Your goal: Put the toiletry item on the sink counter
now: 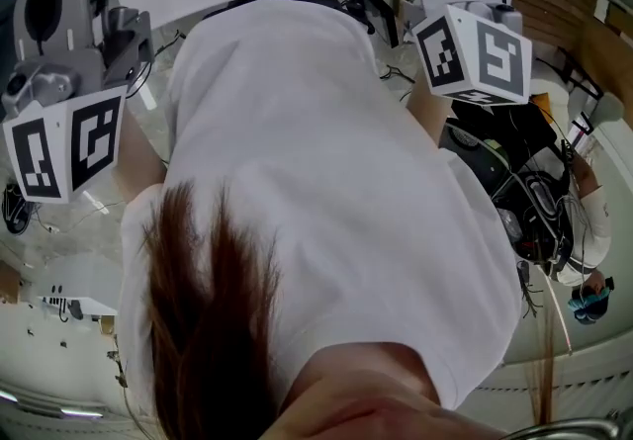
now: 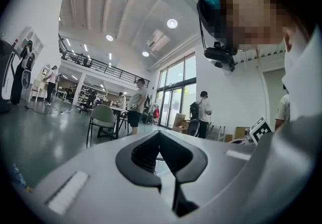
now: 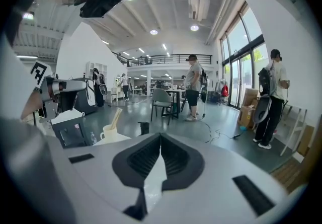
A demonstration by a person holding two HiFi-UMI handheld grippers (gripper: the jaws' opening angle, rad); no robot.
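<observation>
Although the task turns on a toiletry item, no view shows it, so where it lies relative to either claw cannot be told. The left claw [image 2: 159,135] is closed, its two dark pads meeting at the tips with nothing between them. The right claw [image 3: 160,136] looks the same: pads together at the tips, nothing gripped.

In the head view the two are held on either side of the person's torso. The left cube [image 1: 64,146] sits at the left edge and the right cube [image 1: 473,54] at the upper right, well apart. The white shirt [image 1: 326,171] fills the space between them, and hair [image 1: 208,309] hangs across its lower part.

Both claws point out into a large hall with a grey floor [image 2: 35,137]. Beyond the left claw a chair [image 2: 103,117] stands beside a table, a standing person [image 2: 136,102] is just behind it, and tall windows [image 2: 176,92] rise farther back. Beyond the right claw, off to its left, a cup [image 3: 109,131] with a stick in it sits on a small white worktop [image 3: 119,138]. At the far right, near boxes by the glass, stands a person with a backpack [image 3: 271,97].
</observation>
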